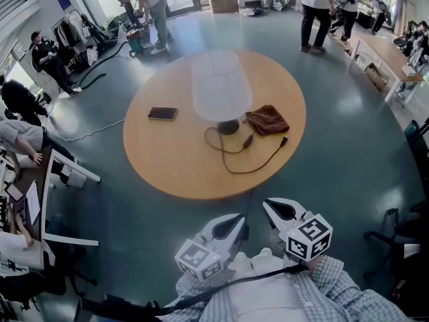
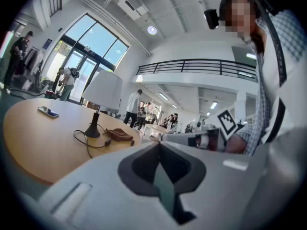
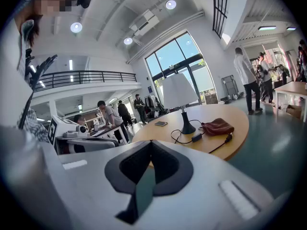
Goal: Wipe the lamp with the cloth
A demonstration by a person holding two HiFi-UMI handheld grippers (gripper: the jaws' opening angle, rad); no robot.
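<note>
Head view: our left gripper [image 1: 236, 221] and right gripper [image 1: 273, 205] hang closed and empty; the cloth [image 1: 267, 120] lies at the lamp's [image 1: 221, 86] three o'clock. We should spread the right jaws, then pinch its middle.

Round wooden table [image 1: 174, 166], teal floor [image 1: 335, 173], tall windows [image 3: 180, 56] (daylit), ceiling spotlights [image 3: 76, 27]

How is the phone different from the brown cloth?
The phone is flat, dark and rectangular; the cloth is brown and bunched up. In the head view the phone lies apart, left of the lamp; the cloth lies close beside the lamp's base, on the right. Both rest on the round table.
</note>
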